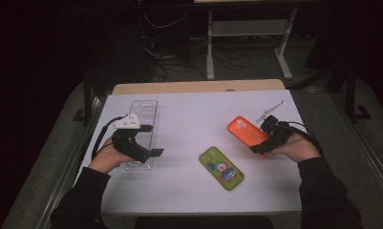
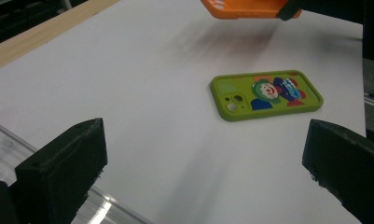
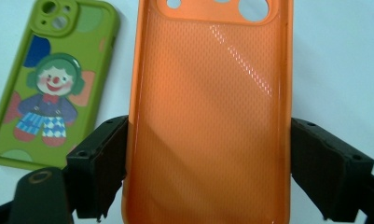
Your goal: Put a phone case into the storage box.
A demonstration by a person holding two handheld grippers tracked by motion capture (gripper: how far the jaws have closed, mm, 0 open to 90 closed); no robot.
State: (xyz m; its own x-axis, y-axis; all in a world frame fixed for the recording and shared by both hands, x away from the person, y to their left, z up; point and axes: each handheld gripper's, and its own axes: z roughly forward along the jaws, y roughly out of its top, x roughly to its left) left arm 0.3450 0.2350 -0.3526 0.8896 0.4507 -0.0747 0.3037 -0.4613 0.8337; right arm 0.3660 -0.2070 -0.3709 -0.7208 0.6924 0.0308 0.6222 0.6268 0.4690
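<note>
The right gripper [image 1: 261, 145] has its jaws closed on the long edges of an orange, soft plastic phone case [image 3: 208, 116], held open side up and lifted clear of the white table [image 1: 189, 119], as its shadow in the left gripper view suggests. A green phone case printed with a cartoon clown [image 1: 221, 168] lies flat on the table near its front edge, between the two hands and untouched. The left gripper [image 1: 148, 140] has its jaws spread wide and empty, poised over a clear, long, rectangular plastic tray [image 1: 143, 107] at the left side of the table. The tray appears to hold nothing. By my reading, the work is sorting the cases into the tray: the orange one is picked up but not yet carried across, and the green one remains to be collected
</note>
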